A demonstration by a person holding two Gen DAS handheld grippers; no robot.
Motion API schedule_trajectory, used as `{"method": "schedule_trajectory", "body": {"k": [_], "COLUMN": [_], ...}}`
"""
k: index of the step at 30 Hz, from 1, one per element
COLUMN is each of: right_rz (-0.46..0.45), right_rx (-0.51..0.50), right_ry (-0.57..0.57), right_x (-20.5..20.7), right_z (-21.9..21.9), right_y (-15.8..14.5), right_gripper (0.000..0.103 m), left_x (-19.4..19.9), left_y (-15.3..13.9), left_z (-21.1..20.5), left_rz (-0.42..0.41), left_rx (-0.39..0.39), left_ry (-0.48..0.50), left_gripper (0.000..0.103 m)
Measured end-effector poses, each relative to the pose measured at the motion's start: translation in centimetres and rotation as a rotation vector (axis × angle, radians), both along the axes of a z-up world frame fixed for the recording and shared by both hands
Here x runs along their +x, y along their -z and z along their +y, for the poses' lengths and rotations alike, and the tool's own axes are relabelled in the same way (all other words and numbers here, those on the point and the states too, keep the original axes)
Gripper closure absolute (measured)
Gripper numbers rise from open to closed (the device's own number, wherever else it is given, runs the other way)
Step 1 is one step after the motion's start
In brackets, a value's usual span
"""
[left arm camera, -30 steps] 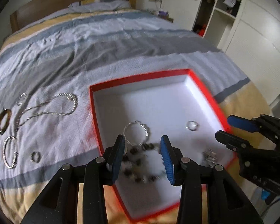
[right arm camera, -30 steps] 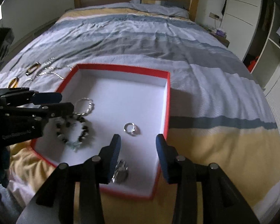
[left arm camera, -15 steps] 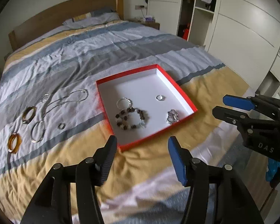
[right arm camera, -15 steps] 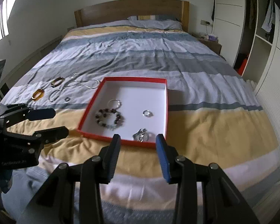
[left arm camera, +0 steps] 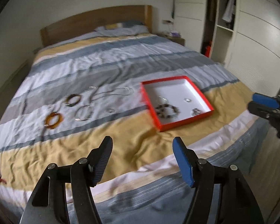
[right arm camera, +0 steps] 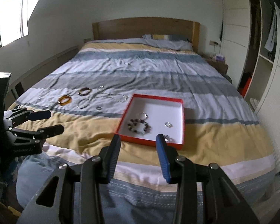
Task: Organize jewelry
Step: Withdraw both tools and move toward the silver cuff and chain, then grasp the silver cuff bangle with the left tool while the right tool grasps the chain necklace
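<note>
We hold both grippers over the foot of the bed, above its rumpled duvet striped in yellow, grey-blue and white. Our left gripper has its fingers spread wide with nothing between them; our right gripper likewise has its ribbed, blue-faced fingers apart and bare.

The box, a shallow square tray with red walls and a smooth white floor, lies flat on the duvet. Inside it sit a bead bracelet of dark round beads, a thin silver hoop touching it, a small ring and a glittery cluster near the front wall.

On the fabric to the left of the box, well apart from it, lie an amber bangle, a dark bangle, a thin silver bangle, a loose ring and a fine chain necklace, blurred in the left view.
</note>
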State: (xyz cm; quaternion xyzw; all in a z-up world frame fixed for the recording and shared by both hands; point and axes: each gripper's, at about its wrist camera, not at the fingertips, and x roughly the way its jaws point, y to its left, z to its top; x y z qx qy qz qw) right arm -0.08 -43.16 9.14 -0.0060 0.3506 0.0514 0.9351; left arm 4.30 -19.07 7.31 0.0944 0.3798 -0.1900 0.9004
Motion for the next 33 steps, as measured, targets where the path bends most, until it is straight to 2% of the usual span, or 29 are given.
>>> {"method": "schedule_trajectory", "body": {"k": [8,17,25,33], "right_rz": [-0.031,0.030,0.111,0.178], "right_rx": [0.012,0.026,0.033,0.019], "right_ry": [-0.068,-0.147,-0.192,-0.233], "right_x": [-0.9,2.8,8.0,14.4], "right_z": [3.5,6.6,8.2,9.8], "right_y": [-1.1,1.8,5.4,8.2], "right_gripper": [0.065,0.065,0.065,0.065], "left_x": [-0.4,2.6,7.2,13.2], "left_y": [0.0,3.1,6.1,9.1], "left_z": [7.8,13.8,15.7,15.7], "left_rz": [0.000,0.055,0.095,0.149], "left_rx": [-0.014,-0.042,-0.069,-0.093], "left_ry": [-0.153,-0.278,-0.324,-0.298], "left_gripper": [0.038,0.038,0.038,0.041]}}
